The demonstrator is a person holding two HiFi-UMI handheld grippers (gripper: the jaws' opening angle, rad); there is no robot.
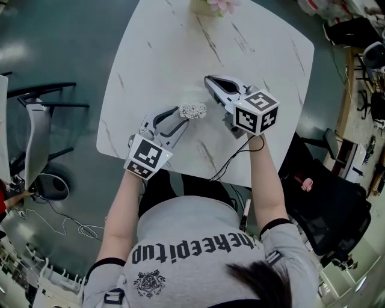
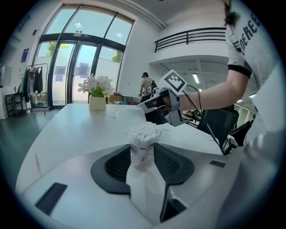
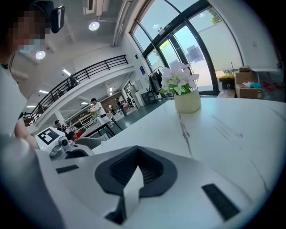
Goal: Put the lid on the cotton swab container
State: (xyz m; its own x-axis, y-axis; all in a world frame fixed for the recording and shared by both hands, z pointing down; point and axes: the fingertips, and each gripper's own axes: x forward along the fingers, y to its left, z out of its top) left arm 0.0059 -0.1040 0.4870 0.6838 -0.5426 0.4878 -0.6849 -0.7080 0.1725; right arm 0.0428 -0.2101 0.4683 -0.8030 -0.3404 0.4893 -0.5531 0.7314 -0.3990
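Note:
A clear container point(image 1: 194, 110) packed with white cotton swabs point(image 2: 144, 130) stands upright on the white marble table point(image 1: 162, 48). My left gripper point(image 1: 182, 117) reaches it from the near left. Its jaws stand wide with the container point(image 2: 142, 150) between the pads, and I see no press on it. My right gripper point(image 1: 209, 80) hovers just behind and right of the container. Its tips point(image 3: 136, 150) meet. In the left gripper view a pale see-through lid point(image 2: 127, 112) shows at the tips of the right gripper point(image 2: 145, 103), pinched by its edge.
A vase of pink flowers point(image 3: 187, 100) stands at the table's far edge point(image 1: 213, 6). A black cable point(image 1: 234, 159) hangs from the right gripper over the near edge. Chairs stand left point(image 1: 36, 138) and right point(image 1: 337, 204) of the table.

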